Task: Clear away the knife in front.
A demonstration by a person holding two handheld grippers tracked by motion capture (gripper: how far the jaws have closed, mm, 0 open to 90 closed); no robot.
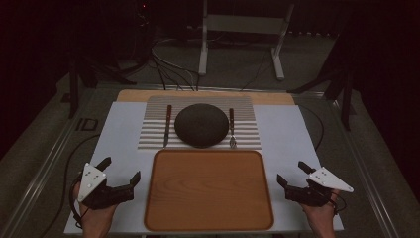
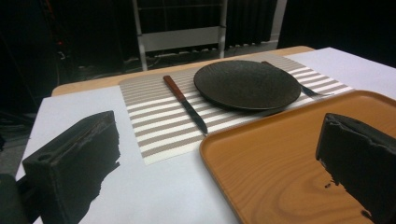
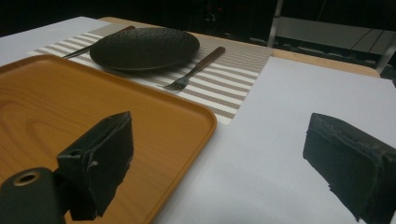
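A dark round plate (image 1: 201,125) (image 2: 247,84) (image 3: 144,47) rests on a striped placemat (image 1: 250,130) (image 2: 159,121) (image 3: 229,88). A knife (image 1: 167,125) (image 2: 185,103) with a reddish handle lies left of the plate, a fork (image 1: 231,128) (image 3: 196,68) right of it. In front of them sits a bare wooden tray (image 1: 208,191) (image 2: 275,168) (image 3: 42,107). My left gripper (image 1: 119,171) (image 2: 219,163) hovers open at the tray's left edge, holding nothing. My right gripper (image 1: 292,173) (image 3: 219,158) is open at the tray's right edge, nothing in it.
A white sheet (image 1: 119,134) covers the tabletop, whose wooden far edge (image 1: 133,94) shows behind the placemat. A white metal frame (image 1: 242,34) and cables (image 1: 168,64) stand on the dark floor beyond. Metal rails (image 1: 44,163) run along both sides.
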